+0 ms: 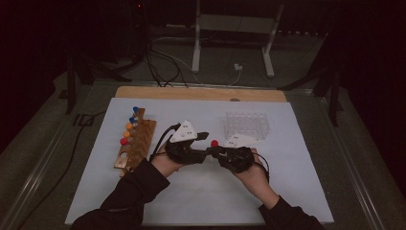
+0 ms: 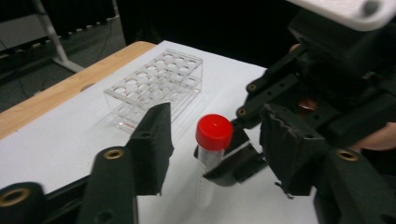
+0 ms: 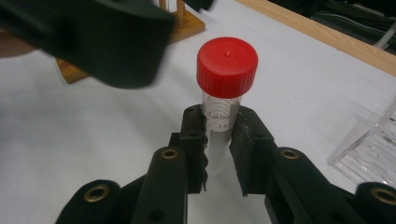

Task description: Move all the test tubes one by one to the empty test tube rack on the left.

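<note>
A clear tube with a red cap (image 1: 214, 143) stands upright above the white mat, mid-table. My right gripper (image 3: 219, 119) is shut on the tube's body (image 3: 218, 126) just below the cap. My left gripper (image 2: 216, 123) comes in from the left, its two jaws on either side of the red cap (image 2: 214, 131). A gap shows on both sides, so the pads do not touch it. In the high view the left gripper (image 1: 207, 143) and the right gripper (image 1: 215, 150) meet nose to nose at the tube.
A wooden rack (image 1: 139, 143) with several colour-capped tubes stands at the left of the mat. A clear plastic tube rack (image 1: 246, 124) stands behind the right gripper, holding no tubes. The white mat (image 1: 191, 196) lies bare in front of the hands.
</note>
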`<state>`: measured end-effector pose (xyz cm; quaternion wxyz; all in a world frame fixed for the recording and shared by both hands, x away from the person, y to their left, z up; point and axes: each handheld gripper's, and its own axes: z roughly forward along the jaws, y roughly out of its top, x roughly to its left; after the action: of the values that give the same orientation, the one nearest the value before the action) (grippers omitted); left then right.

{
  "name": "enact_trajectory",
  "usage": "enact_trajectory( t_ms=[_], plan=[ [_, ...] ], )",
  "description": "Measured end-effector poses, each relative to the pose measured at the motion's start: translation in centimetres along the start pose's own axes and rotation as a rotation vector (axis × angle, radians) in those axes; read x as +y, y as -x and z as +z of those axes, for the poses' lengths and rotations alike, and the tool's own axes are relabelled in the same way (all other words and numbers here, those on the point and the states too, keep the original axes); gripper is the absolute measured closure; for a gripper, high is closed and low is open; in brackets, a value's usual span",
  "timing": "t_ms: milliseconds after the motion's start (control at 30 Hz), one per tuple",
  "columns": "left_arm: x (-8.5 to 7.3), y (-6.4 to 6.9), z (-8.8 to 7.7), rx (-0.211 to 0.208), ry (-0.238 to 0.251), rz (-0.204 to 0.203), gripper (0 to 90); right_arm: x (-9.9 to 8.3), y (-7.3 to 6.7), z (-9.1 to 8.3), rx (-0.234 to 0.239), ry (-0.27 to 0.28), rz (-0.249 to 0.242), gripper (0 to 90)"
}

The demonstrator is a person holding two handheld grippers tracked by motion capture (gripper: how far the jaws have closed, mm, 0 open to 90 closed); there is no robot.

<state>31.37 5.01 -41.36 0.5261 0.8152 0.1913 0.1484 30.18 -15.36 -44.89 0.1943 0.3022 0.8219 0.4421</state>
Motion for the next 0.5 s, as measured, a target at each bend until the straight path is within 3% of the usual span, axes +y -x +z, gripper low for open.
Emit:
enact_trajectory(
  t_ms=[133,300,400,500],
  plan=[
    [0.0,0.0,0.8,0.010,-0.009,0.018,53.3,0.0,0.0,-0.1,0.006,0.003,0.001,74.6],
    [-0.2,-0.3,1.8,-0.016,-0.041,0.021,62.5,0.1,0.0,-0.2,0.004,0.006,-0.003,74.6],
    [-0.3,-0.3,2.0,-0.026,-0.039,0.020,69.5,0.1,0.1,-0.2,0.000,0.006,-0.005,74.6],
    [-0.3,-0.4,2.0,-0.021,-0.035,0.022,70.8,0.0,0.2,-0.1,0.000,0.007,0.003,74.5]
  ],
)
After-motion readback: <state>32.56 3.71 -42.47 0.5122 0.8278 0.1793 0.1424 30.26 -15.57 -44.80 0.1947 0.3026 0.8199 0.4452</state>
